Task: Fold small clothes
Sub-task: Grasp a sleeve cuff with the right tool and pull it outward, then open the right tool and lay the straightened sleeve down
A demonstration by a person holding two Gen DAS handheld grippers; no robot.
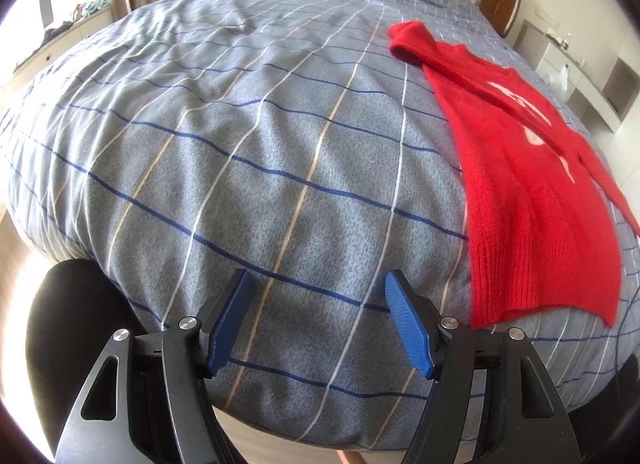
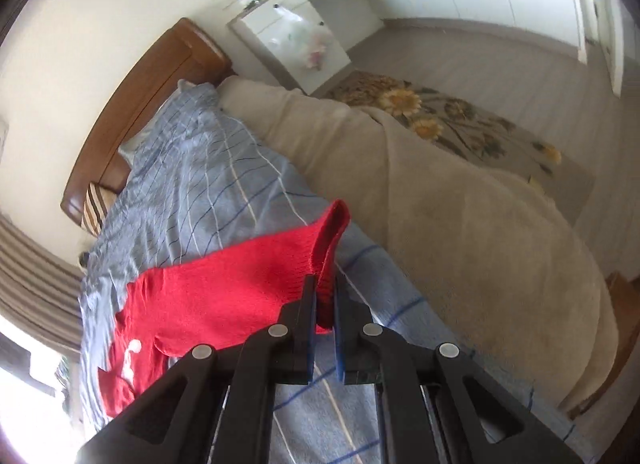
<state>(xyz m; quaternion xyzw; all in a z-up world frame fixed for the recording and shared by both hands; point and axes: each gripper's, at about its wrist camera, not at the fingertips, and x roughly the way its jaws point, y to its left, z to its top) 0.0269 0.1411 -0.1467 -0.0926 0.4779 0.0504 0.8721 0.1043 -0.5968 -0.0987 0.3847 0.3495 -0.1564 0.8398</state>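
Red sweater (image 1: 532,168) lies on bed (image 1: 248,144), right side, mostly spread flat, hem toward foot of bed. Fold barely started, I'd say. Right gripper (image 2: 325,296) clamped tight on sleeve cuff (image 2: 330,248), cuff lifted off bed. Left gripper (image 1: 318,316) wide open, holds nothing, hangs over bare bed left of sweater hem. Sleeves, body folds all left to do, looks like.

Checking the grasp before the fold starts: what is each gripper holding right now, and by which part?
The right gripper is shut on a sleeve cuff of the red sweater. The left gripper is open over the bedspread, holding nothing.
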